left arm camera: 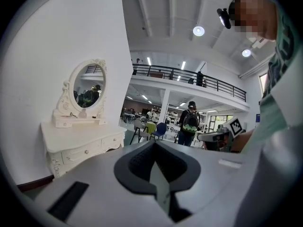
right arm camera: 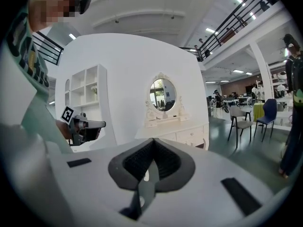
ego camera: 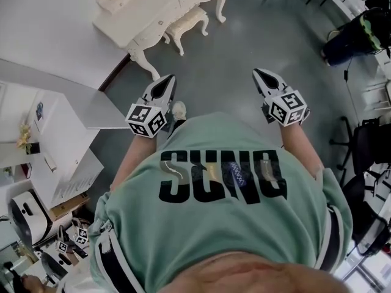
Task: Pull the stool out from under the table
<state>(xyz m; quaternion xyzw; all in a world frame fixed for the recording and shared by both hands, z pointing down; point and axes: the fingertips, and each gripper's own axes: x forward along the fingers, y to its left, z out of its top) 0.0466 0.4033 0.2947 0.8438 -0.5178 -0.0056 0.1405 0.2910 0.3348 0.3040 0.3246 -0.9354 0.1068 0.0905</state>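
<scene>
A white padded stool [ego camera: 186,22] stands tucked partly under the ornate white dressing table [ego camera: 143,11] at the top of the head view. Both grippers are held in front of the person's green shirt, well short of the stool. My left gripper [ego camera: 166,80] is shut and empty, pointing toward the table leg. My right gripper [ego camera: 257,72] is also shut with nothing in it, over bare grey floor. The left gripper view shows the dressing table [left arm camera: 80,145] with its oval mirror [left arm camera: 89,86]; the stool is hidden there. The right gripper view shows the same table [right arm camera: 184,132].
A white shelf unit [ego camera: 58,151] and a partition wall [ego camera: 36,35] stand on the left. Black office chairs [ego camera: 366,148] and a dark bag [ego camera: 360,32] sit on the right. A person with a backpack [left arm camera: 191,122] and several chairs [left arm camera: 142,129] are farther off.
</scene>
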